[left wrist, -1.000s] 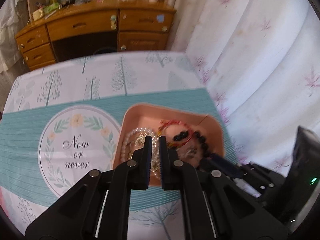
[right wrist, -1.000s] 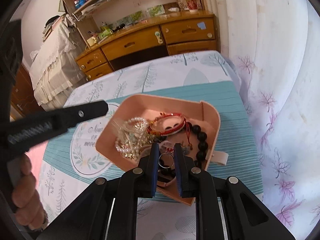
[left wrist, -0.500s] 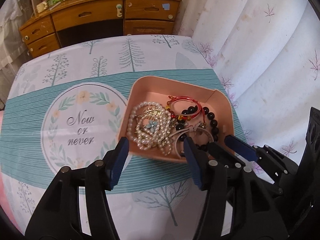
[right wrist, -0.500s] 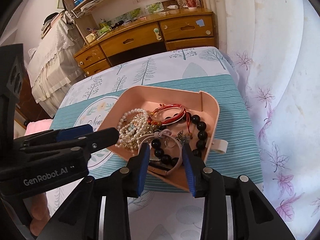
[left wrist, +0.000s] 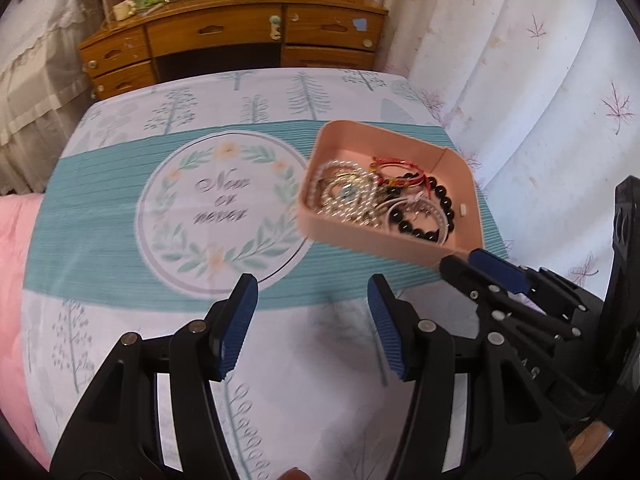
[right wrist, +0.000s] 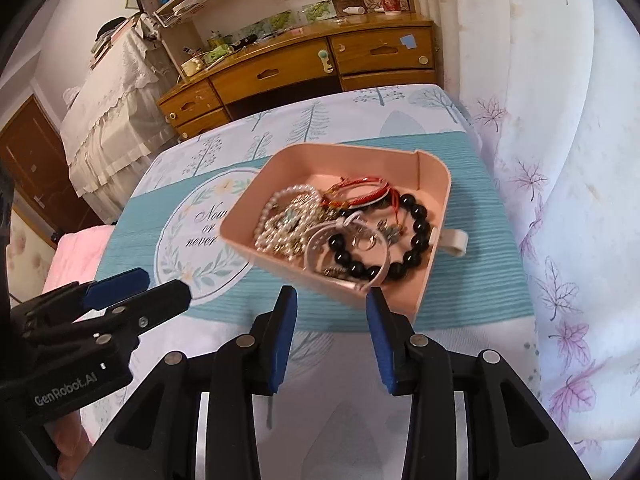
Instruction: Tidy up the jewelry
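Observation:
A pink tray [right wrist: 434,184] sits on the patterned tablecloth and holds a pile of jewelry: a pearl strand [right wrist: 276,216], a red cord bracelet [right wrist: 356,196], a black bead bracelet [right wrist: 416,236] and a silver ring [right wrist: 366,243]. The tray also shows in the left wrist view [left wrist: 460,164]. My right gripper [right wrist: 331,320] is open and empty, just in front of the tray's near wall. My left gripper [left wrist: 312,308] is open and empty, over the cloth left of and nearer than the tray.
A round "Now or never" print [left wrist: 220,204] marks the cloth left of the tray. A small white tab [right wrist: 454,240] lies right of the tray. A wooden desk [right wrist: 320,64] stands behind the table. A flowered curtain [right wrist: 560,160] hangs along the right edge.
Both grippers opened wide and pulled back from the tray. The ring that sat between my right fingers a second ago now lies in the tray. My left gripper swung left.

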`<action>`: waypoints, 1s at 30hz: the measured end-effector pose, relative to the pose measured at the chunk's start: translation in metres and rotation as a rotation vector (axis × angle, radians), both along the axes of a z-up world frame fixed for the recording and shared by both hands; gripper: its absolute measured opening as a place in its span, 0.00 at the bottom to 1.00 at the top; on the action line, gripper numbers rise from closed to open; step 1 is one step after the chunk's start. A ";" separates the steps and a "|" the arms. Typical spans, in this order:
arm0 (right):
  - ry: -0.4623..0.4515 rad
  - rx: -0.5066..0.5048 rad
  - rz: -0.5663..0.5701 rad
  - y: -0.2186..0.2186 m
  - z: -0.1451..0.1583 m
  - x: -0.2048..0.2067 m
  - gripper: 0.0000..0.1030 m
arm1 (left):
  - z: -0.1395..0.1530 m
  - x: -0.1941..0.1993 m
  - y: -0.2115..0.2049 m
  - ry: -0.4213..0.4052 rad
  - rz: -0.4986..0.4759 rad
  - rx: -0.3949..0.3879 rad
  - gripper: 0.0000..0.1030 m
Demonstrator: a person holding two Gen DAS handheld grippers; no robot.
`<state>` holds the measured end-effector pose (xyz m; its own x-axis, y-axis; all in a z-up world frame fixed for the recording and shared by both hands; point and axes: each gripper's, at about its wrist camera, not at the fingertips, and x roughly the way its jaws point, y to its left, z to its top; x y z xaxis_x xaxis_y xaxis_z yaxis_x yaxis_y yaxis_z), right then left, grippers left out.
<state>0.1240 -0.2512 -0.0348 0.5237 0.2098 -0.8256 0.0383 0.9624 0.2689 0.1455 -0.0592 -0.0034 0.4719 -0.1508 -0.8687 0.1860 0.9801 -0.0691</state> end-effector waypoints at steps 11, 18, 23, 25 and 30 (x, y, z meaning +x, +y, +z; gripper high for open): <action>-0.072 -0.072 0.024 0.031 0.025 -0.069 0.43 | 0.001 -0.059 0.030 -0.067 0.130 0.020 0.54; -0.175 -0.152 0.001 0.048 0.052 -0.113 0.65 | 0.011 -0.088 0.031 -0.120 0.143 0.046 0.59; -0.214 -0.161 -0.013 0.054 0.066 -0.130 0.71 | 0.017 -0.103 0.031 -0.157 0.152 0.065 0.65; -0.215 -0.153 -0.012 0.055 0.068 -0.135 0.72 | 0.019 -0.107 0.033 -0.166 0.161 0.060 0.65; -0.204 -0.144 -0.012 0.056 0.068 -0.141 0.72 | 0.021 -0.113 0.035 -0.180 0.176 0.070 0.66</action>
